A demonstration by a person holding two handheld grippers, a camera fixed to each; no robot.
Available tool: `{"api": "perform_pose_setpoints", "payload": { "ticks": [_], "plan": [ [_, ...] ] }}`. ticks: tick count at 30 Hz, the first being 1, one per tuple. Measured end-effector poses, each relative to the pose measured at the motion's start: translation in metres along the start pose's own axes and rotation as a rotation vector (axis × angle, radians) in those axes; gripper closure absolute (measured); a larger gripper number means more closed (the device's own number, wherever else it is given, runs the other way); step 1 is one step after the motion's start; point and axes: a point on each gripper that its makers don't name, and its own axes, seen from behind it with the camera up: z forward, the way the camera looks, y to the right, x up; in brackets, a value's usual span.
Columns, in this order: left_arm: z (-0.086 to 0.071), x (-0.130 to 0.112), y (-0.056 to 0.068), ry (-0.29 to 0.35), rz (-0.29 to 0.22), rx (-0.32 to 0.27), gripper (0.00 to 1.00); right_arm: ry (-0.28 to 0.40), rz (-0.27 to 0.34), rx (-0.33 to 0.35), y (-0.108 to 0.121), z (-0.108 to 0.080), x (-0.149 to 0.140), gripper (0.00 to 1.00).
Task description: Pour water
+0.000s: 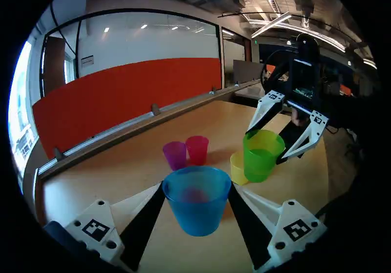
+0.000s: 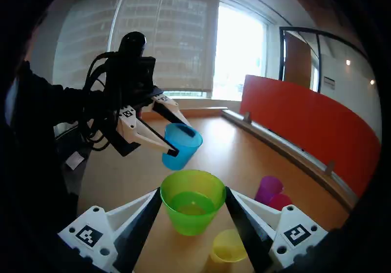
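Note:
My left gripper (image 1: 196, 199) is shut on a blue cup (image 1: 197, 199), held upright above the wooden table (image 1: 122, 175). In the right gripper view that same blue cup (image 2: 181, 146) hangs farther off, tilted a little, in the left gripper (image 2: 172, 135). My right gripper (image 2: 193, 207) is shut on a green cup (image 2: 192, 201) with liquid low inside. In the left gripper view the green cup (image 1: 261, 154) sits upright between the right gripper's (image 1: 266, 146) fingers. The two held cups are apart.
On the table stand a purple cup (image 1: 175, 154), a pink cup (image 1: 197, 149) and a yellow cup (image 1: 238, 168), the yellow one just below the green cup. A red partition (image 1: 127, 97) runs along the table's far edge. A dark sleeve (image 2: 34, 126) is behind the left gripper.

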Motion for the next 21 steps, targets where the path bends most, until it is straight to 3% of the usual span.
{"api": "perform_pose_setpoints", "payload": {
  "ticks": [7,21],
  "plan": [
    [0.001,-0.019,0.004,-0.037,0.002,-0.007,0.13,-0.018,0.011,0.014,-0.004,0.003,-0.009,0.06],
    [0.006,-0.051,0.023,-0.096,0.032,-0.039,0.13,-0.058,0.033,0.046,-0.014,0.007,-0.032,0.06]
  ]
}}
